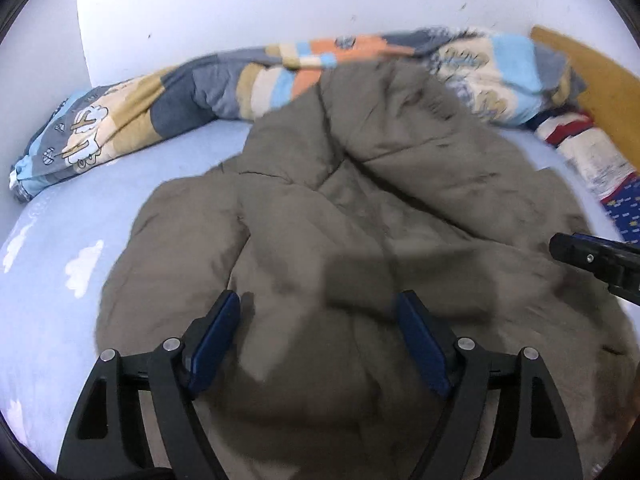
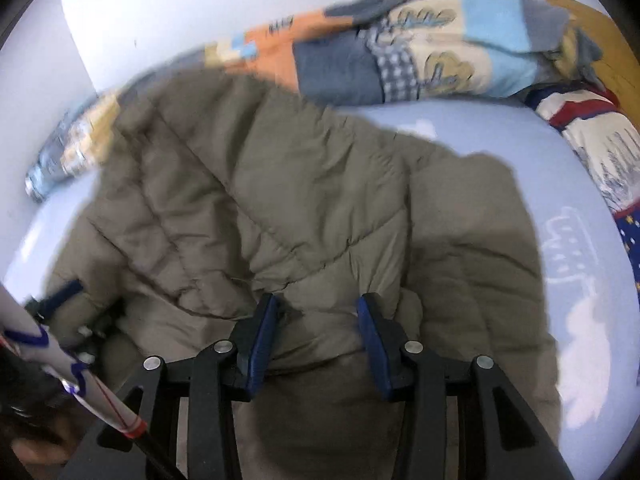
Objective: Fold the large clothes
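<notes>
We are working over a bed covered with a pale blue sheet point(image 1: 60, 312) printed with white clouds. The olive-grey padded jacket point(image 1: 360, 208) is lying crumpled across the middle of the bed, its long axis running from the near edge, where we are standing, toward the far edge by the wall point(image 1: 240, 8). Which end is collar and which is hem we cannot tell, as the cloth is bunched and both views are blurred.

We are holding the left gripper point(image 1: 320, 312) released, its blue pads spread wide over the near part of the jacket with a mound of fabric sitting between them. We are holding the right gripper point(image 2: 318, 312) with its jaws parted too, and a fold of the jacket is lying in the gap; whether the pads are pressing that fold we cannot tell.

A patchwork quilt point(image 1: 160, 96) in orange, blue and tan is lying rolled along the far edge of the bed, against the wall. A red, white and navy pillow point(image 2: 592, 132) is resting at the far right corner, beside the wooden headboard point(image 1: 600, 76).
</notes>
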A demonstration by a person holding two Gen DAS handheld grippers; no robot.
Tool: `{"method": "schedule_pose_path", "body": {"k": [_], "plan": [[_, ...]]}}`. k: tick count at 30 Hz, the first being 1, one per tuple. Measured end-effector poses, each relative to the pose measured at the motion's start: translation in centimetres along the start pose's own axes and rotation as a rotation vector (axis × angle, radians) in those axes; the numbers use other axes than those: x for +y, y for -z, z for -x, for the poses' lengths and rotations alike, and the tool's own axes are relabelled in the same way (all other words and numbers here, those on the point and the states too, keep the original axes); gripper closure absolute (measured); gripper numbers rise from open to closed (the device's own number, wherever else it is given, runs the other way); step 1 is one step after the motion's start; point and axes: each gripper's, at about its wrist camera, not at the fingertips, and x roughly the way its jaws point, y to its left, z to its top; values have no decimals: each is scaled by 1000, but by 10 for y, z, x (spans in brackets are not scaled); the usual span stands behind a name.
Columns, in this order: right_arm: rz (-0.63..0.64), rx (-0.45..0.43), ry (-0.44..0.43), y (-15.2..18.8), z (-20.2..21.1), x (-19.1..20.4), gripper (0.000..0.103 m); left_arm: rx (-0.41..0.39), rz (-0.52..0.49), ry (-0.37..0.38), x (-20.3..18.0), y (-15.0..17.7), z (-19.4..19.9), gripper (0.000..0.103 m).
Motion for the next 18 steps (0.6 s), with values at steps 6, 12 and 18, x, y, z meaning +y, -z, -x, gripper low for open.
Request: {"method": "schedule_pose_path", "body": {"k": [6, 12, 18], "plan": [[-7, -43, -61, 40, 76, 5, 57, 14, -24, 16, 7, 25, 54, 22], [-52, -15, -90, 85, 126, 4, 56, 20, 39, 17, 28, 59, 114, 22], [-89, -19, -152, 115, 161, 6, 56, 10, 23, 6, 33, 86, 149, 22]]}}
